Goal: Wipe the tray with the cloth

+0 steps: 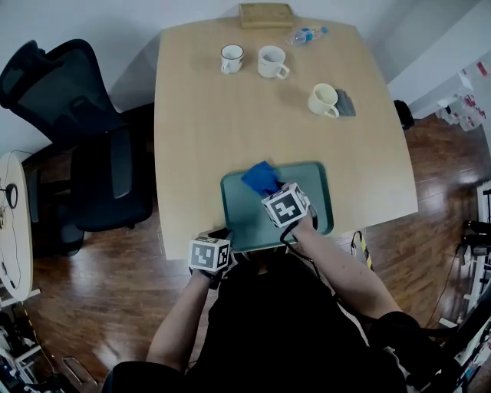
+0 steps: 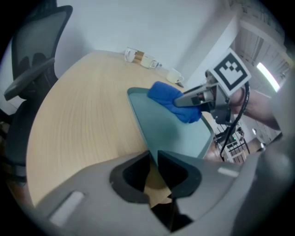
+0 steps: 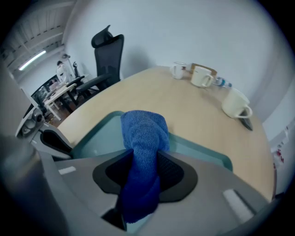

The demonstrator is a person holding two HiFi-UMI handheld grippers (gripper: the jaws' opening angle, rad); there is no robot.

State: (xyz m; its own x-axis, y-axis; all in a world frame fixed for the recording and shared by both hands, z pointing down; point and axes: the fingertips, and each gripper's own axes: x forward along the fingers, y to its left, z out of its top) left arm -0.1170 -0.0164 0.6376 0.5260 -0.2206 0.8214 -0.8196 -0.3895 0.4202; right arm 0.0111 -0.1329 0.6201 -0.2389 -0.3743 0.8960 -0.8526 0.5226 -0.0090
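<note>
A teal tray [image 1: 311, 178] lies at the near edge of the wooden table [image 1: 199, 130]. A blue cloth [image 1: 259, 176] rests bunched on the tray's far left part. My right gripper [image 1: 270, 189] is shut on the cloth; in the right gripper view the cloth [image 3: 143, 133] runs up between the jaws and droops onto the tray [image 3: 92, 138]. My left gripper [image 1: 221, 238] sits at the tray's near left corner. In the left gripper view the tray's rim [image 2: 138, 120] passes into the narrow gap of the left gripper [image 2: 154, 156], clamped there. That view also shows the right gripper [image 2: 193, 99] on the cloth [image 2: 166, 94].
Two mugs [image 1: 232, 57] [image 1: 272, 61] stand at the table's far side, and a cream mug [image 1: 324, 100] with a dark flat object [image 1: 345, 102] at the right. A water bottle [image 1: 305, 34] and a wooden board [image 1: 265, 14] lie at the far edge. A black office chair [image 1: 84, 153] stands left.
</note>
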